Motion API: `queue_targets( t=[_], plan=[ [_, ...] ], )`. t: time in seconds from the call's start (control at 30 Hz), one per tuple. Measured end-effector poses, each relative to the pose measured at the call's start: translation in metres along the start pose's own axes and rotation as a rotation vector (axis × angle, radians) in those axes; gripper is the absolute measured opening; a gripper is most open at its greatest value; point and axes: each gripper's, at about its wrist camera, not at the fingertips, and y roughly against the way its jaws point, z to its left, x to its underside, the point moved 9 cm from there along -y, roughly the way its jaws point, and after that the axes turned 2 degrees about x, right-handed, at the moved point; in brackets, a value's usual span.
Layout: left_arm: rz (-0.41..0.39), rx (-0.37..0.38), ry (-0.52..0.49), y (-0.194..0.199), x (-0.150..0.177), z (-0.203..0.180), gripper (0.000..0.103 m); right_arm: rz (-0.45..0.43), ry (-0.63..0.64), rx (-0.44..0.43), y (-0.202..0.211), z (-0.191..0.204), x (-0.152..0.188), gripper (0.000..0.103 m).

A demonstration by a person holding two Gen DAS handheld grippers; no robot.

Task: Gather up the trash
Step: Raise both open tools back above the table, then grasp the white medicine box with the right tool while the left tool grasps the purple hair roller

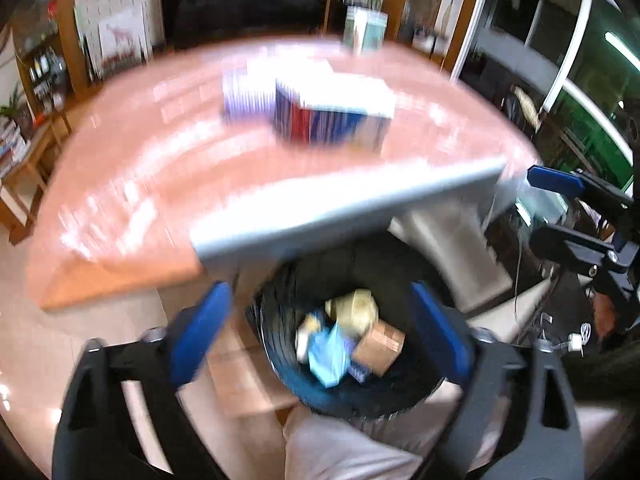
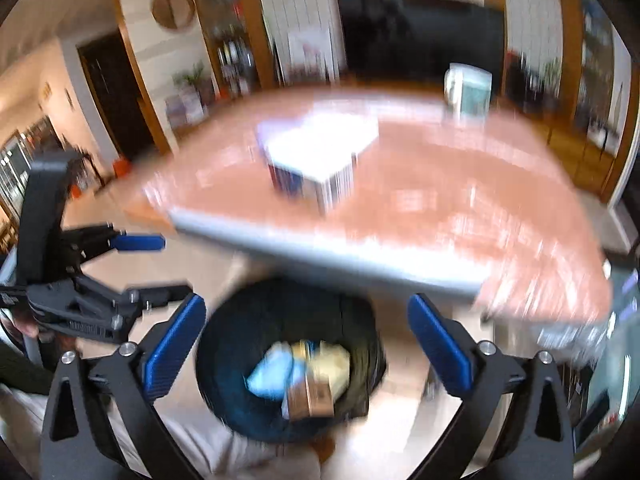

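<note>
A black mesh trash bin (image 1: 272, 344) (image 2: 224, 360) stands on the floor below the table's grey edge. Inside lie a light blue bag (image 1: 328, 356) (image 2: 272, 372), a brown cardboard box (image 1: 378, 346) (image 2: 312, 396) and a yellowish crumpled wad (image 1: 354, 308) (image 2: 332, 364). My left gripper (image 1: 320, 292) hangs above the bin, open, nothing between its blue pads. My right gripper (image 2: 306, 300) is also open and empty over the bin. Each shows in the other's view: the right gripper (image 1: 534, 206) at the right, the left gripper (image 2: 176, 266) at the left. Both views are blurred.
A reddish glossy table (image 1: 140, 160) (image 2: 460, 184) fills the middle, its grey edge overhanging the bin. A stack of white-topped boxes (image 1: 332, 116) (image 2: 320, 160) sits on it, a pale carton (image 1: 364, 32) (image 2: 468, 92) at its far edge. A person's light trouser leg (image 1: 340, 448) is beside the bin.
</note>
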Motion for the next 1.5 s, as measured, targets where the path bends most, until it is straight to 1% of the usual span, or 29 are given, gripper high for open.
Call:
queue_targets(
  t=[0.03,0.1,0.17,0.2,0.23,0.33,0.4,0.47,0.57,0.67,0.83,1.07,1.17,1.3,1.37,1.43,1.5],
  plan=[
    [-0.059,-0.017,-0.002,0.011,-0.016,0.002,0.101,-0.043,-0.007,0.007,0.007,0.000,-0.014,0.099],
    [-0.123,-0.052,0.005,0.024,-0.037,0.010,0.101,-0.063,-0.025,0.069,0.009,-0.006,-0.030,0.099],
    [-0.159,-0.067,0.036,0.029,-0.058,0.021,0.101,-0.036,-0.027,0.166,0.000,-0.016,-0.044,0.099],
    [-0.168,-0.069,0.056,0.029,-0.067,0.027,0.101,-0.033,-0.018,0.184,-0.005,-0.018,-0.049,0.099],
    [-0.169,-0.070,0.074,0.028,-0.075,0.034,0.101,-0.034,-0.006,0.180,-0.009,-0.016,-0.053,0.099],
    [-0.148,-0.088,0.100,0.016,-0.094,0.052,0.101,-0.010,0.029,0.178,-0.030,-0.013,-0.067,0.099],
    [-0.131,-0.098,0.090,0.007,-0.101,0.060,0.101,0.022,0.019,0.138,-0.044,-0.010,-0.072,0.099],
    [-0.105,-0.081,0.078,-0.004,-0.107,0.062,0.101,0.051,0.004,0.105,-0.058,-0.009,-0.075,0.099],
    [-0.065,-0.058,0.094,-0.019,-0.116,0.067,0.101,0.076,0.010,0.091,-0.075,-0.005,-0.078,0.099],
    [-0.044,-0.057,0.106,-0.032,-0.123,0.071,0.101,0.105,0.011,0.082,-0.091,0.001,-0.079,0.099],
    [-0.006,-0.035,0.127,-0.055,-0.135,0.075,0.101,0.156,-0.071,0.066,-0.121,0.005,-0.074,0.099],
    [0.026,-0.033,0.099,-0.080,-0.148,0.073,0.100,0.173,-0.202,0.121,-0.143,0.006,-0.071,0.099],
    [0.049,-0.035,0.077,-0.090,-0.147,0.070,0.095,0.173,-0.242,0.146,-0.152,0.005,-0.070,0.099],
    [0.078,-0.034,0.070,-0.101,-0.143,0.069,0.088,0.167,-0.324,0.135,-0.161,0.001,-0.070,0.099],
    [0.089,-0.034,0.066,-0.105,-0.139,0.069,0.087,0.165,-0.360,0.126,-0.164,-0.002,-0.070,0.099],
    [0.092,-0.023,0.059,-0.106,-0.137,0.068,0.083,0.160,-0.360,0.126,-0.166,-0.003,-0.071,0.099],
    [0.096,-0.019,0.060,-0.108,-0.137,0.068,0.081,0.158,-0.352,0.113,-0.166,-0.003,-0.071,0.099]
  ],
)
